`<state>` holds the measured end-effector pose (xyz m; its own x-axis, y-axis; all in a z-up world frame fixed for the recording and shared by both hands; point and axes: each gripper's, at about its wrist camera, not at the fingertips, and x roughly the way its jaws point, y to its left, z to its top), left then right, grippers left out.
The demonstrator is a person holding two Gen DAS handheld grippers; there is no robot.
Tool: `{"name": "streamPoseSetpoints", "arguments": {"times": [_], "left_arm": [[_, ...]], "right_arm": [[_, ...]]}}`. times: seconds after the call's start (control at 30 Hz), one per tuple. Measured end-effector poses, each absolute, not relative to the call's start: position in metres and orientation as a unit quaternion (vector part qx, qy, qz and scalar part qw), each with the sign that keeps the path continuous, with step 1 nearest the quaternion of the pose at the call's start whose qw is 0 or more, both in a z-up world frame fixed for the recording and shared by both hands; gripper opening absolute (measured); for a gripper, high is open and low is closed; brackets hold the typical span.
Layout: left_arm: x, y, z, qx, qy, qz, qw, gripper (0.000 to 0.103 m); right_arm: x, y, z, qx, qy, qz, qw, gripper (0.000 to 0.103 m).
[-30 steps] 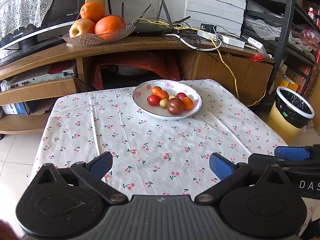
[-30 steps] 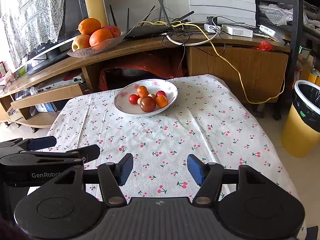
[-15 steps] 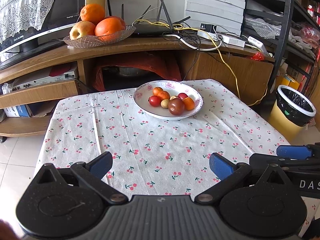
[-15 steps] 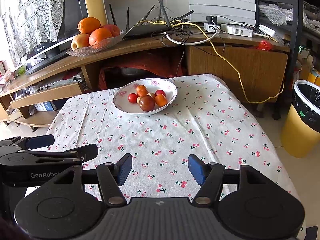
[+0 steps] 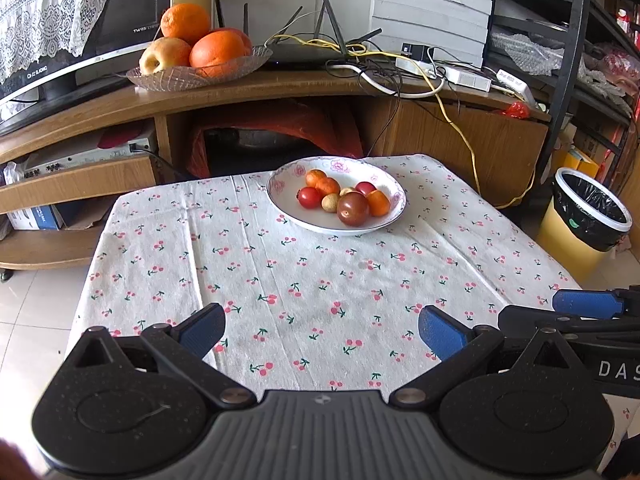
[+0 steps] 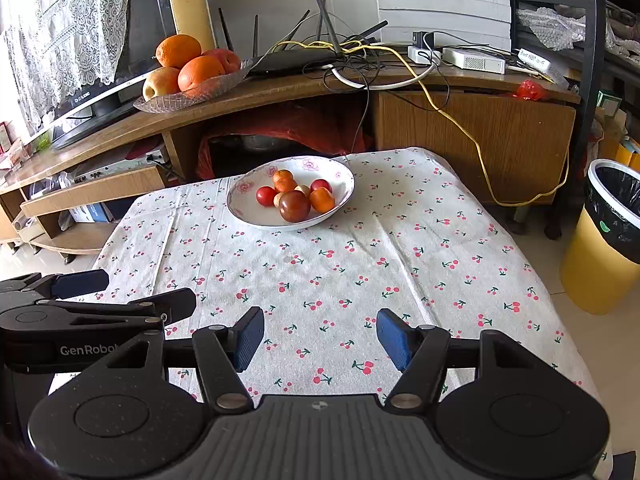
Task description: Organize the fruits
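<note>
Table [image 5: 280, 280], one bowl [image 5: 288, 204], seven fruits [image 5: 344, 200]

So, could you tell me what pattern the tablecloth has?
Small red cherries on white tablecloth; clearest in the right wrist view.

White "DAS" on black body of right gripper [image 5: 576, 312], letters cut off at frame edge in left wrist view. White "GenRobo", also cut off, on black side of left gripper [image 6: 132, 292], seen from right wrist view. TV [image 5: 104, 36] bezel carries small white print: "TW25" plus letters too small to read near screen corner; lower strip print appears mirrored, illegible. White adapter [image 5: 514, 82] label too small to read.
</note>
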<state>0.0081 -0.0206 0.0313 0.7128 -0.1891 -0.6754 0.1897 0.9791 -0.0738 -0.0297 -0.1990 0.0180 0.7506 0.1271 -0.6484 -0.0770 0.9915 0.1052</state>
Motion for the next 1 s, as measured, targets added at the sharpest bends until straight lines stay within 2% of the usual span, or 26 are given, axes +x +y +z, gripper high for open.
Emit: {"name": "streamPoseSetpoints", "arguments": {"times": [1.0], "left_arm": [[0.0044,-0.0222,0.0302,0.013,0.361,-0.095,0.928,0.103]], "right_arm": [[-0.0297,-0.1994,0.0154,0.034,0.353,0.053,0.934,0.059]]}}
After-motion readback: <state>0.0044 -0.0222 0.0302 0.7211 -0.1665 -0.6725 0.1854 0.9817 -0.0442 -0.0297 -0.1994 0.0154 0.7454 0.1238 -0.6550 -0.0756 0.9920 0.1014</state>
